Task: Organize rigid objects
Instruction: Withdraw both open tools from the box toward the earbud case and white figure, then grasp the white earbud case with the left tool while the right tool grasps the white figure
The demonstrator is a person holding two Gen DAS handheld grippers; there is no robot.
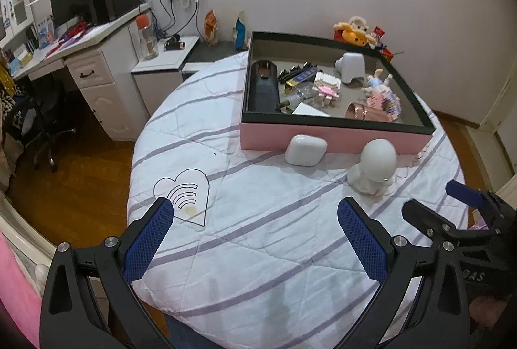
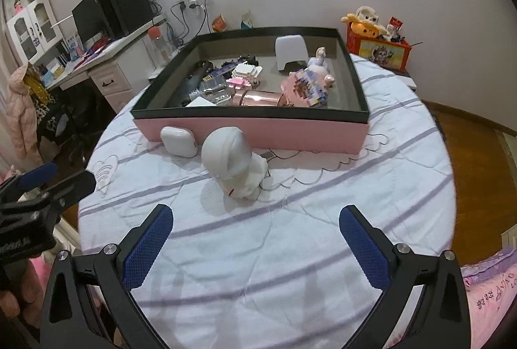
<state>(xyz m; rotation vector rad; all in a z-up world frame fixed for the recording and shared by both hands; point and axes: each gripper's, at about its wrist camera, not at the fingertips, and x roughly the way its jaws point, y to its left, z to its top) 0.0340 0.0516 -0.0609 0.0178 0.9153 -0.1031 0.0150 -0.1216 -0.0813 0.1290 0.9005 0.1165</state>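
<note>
Both grippers are spread wide with nothing between the pads. The left gripper [image 1: 255, 239] hovers over bare quilt, and its blue fingers [image 1: 148, 242] have a knobbly mesh-textured rubber face, presumably for biting on slick plastic. The right gripper [image 2: 255, 242] looks identical: jaws fully apart, parked low over the bed, pointing at the loose stuff. Black hinged plastic arms with shiny rivets sit behind the pads.

Going outward, the nearest thing is the white figurine [image 2: 232, 164], a glossy, hard-looking figure with a big round head, lying tipped on the quilt [image 2: 290, 252] well ahead of the right gripper. Just beyond it is a white rounded case [image 2: 178, 141], smooth and pebble-shaped, leaning right up against the wall of the pink box [image 2: 258, 131]. Those two look like the last items left out, so they're probably next to go in.

The box is wide and shallow, with pink sides, a dark rim and a grey-brown liner. It already holds a jumble: brick-built pastel models, a rose-gold metallic cylinder [image 2: 258, 98], a white stool-shaped piece [image 2: 290, 53], some dark bits and clear plastic. The low walls look good for dropping things in from above.

The quilt is soft, white with lilac stripes and wrinkled, so the round-headed figurine could roll if nudged.
</note>
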